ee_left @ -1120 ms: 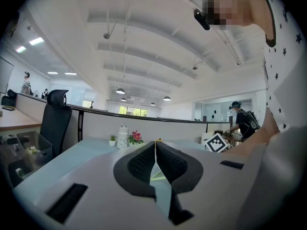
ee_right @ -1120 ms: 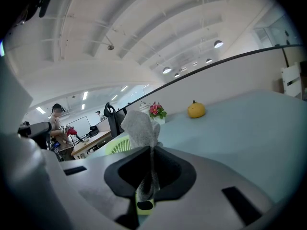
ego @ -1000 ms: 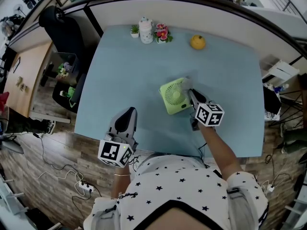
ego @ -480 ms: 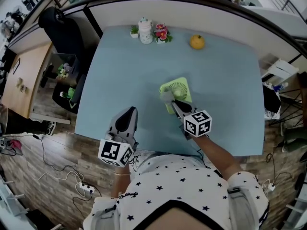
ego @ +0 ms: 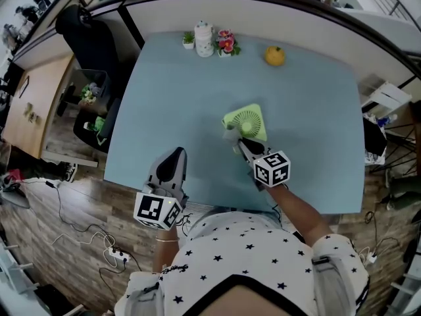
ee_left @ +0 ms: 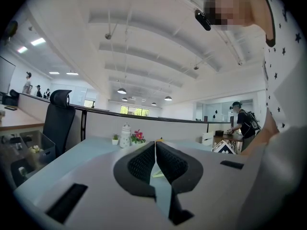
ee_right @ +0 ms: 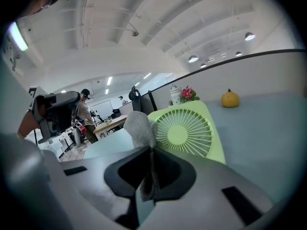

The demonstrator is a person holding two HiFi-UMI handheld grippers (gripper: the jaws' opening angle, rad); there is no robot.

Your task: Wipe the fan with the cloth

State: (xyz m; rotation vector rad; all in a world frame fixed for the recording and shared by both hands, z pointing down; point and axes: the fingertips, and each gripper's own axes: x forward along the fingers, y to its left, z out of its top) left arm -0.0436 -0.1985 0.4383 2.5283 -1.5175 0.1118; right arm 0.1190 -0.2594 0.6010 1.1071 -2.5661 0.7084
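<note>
A small light-green fan (ego: 248, 122) lies on the pale blue table (ego: 191, 104), its round grille (ee_right: 184, 131) facing up toward me. My right gripper (ego: 241, 146) is shut on a grey cloth (ee_right: 140, 128), and the cloth (ego: 229, 134) rests against the fan's near left edge. My left gripper (ego: 172, 163) hovers over the table's near edge, well left of the fan. Its jaws are pressed together with nothing between them, as the left gripper view (ee_left: 155, 163) shows.
At the table's far edge stand a white jar (ego: 204, 39), a small pot plant (ego: 189, 39), pink flowers (ego: 225, 43) and an orange fruit (ego: 274, 55). A black office chair (ego: 89, 38) is off the far left corner. Cables lie on the wooden floor at left.
My right gripper swung the cloth from the fan's right side across to its near left edge. The fan turned and shifted slightly farther away. The left gripper stayed put.
</note>
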